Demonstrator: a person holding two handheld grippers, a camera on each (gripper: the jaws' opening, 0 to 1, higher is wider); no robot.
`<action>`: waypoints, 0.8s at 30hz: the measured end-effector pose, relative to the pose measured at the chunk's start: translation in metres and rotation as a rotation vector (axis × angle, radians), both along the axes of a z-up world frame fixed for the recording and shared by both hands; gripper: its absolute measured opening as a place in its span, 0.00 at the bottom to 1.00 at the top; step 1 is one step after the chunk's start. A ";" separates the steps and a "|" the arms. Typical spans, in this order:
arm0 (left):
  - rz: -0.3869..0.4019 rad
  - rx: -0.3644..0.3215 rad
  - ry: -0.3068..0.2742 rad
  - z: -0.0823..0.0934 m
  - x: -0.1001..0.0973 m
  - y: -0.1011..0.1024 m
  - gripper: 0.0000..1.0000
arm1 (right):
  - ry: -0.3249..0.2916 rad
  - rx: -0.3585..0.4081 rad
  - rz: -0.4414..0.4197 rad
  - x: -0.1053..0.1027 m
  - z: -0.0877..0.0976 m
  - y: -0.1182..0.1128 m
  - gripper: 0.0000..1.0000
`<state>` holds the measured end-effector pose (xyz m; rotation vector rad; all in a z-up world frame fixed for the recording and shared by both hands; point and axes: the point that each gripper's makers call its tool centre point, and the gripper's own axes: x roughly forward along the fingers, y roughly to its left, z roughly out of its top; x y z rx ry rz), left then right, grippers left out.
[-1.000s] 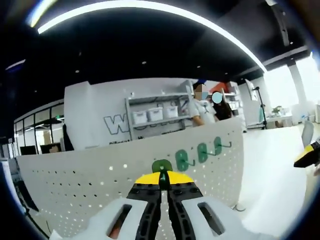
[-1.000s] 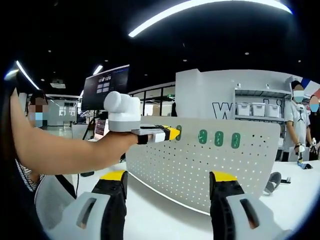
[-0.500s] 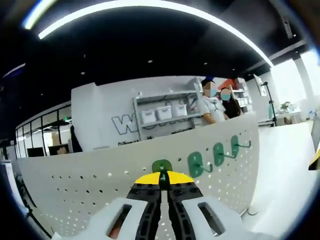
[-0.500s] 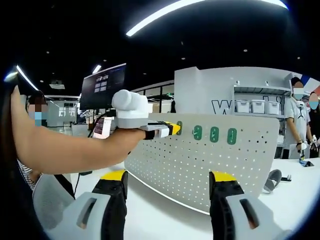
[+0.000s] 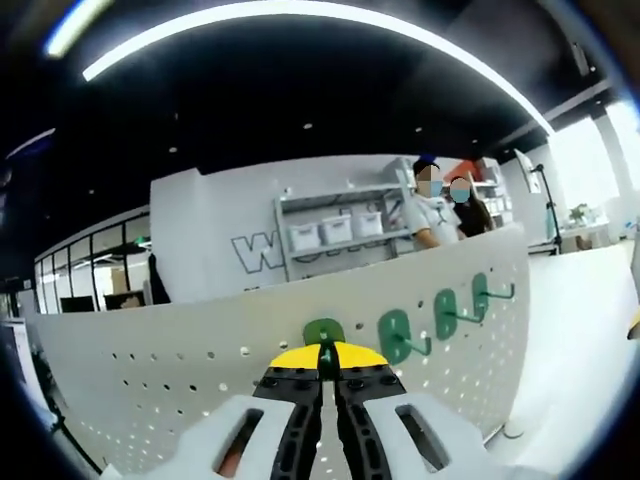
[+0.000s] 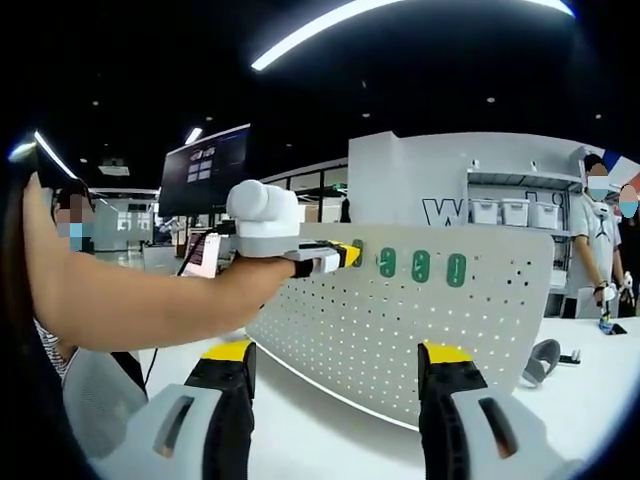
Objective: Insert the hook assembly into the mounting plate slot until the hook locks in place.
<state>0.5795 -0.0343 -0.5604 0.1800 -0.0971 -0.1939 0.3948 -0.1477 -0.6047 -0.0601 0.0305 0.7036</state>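
The white pegboard mounting plate point(image 5: 150, 385) point(image 6: 400, 340) stands upright on the table. Three green hooks point(image 5: 443, 315) point(image 6: 421, 266) hang in a row near its top edge. My left gripper point(image 5: 323, 358) is shut on a fourth green hook point(image 5: 323, 333), held against the board's top row just left of the three. From the right gripper view, a person's arm holds the left gripper point(image 6: 345, 256) with that hook point(image 6: 357, 253) at the board. My right gripper point(image 6: 340, 365) is open and holds nothing, low in front of the board. Its yellow tip point(image 5: 632, 322) shows at the far right.
The board stands on a white table point(image 6: 330, 440). A small dark object point(image 6: 545, 360) lies on the table at its right end. Behind are a shelf with white bins point(image 5: 335, 232), two standing people point(image 5: 445, 205), a dark monitor point(image 6: 205, 170) and a seated person point(image 6: 75, 225).
The left gripper with its hook has edged closer along the board's top, so the three hung hooks look larger and nearer. The right gripper has stayed open and nearly still.
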 end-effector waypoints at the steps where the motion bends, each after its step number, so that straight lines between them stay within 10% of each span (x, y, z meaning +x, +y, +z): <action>1: 0.002 0.003 0.001 0.000 0.000 0.000 0.03 | 0.001 0.003 -0.001 0.000 0.000 -0.001 0.64; 12: 0.035 0.021 -0.006 -0.005 0.005 0.001 0.03 | 0.018 -0.001 0.011 0.002 -0.008 0.000 0.63; 24: 0.116 0.237 -0.033 -0.010 0.008 -0.004 0.05 | 0.034 0.016 0.019 0.003 -0.012 -0.002 0.60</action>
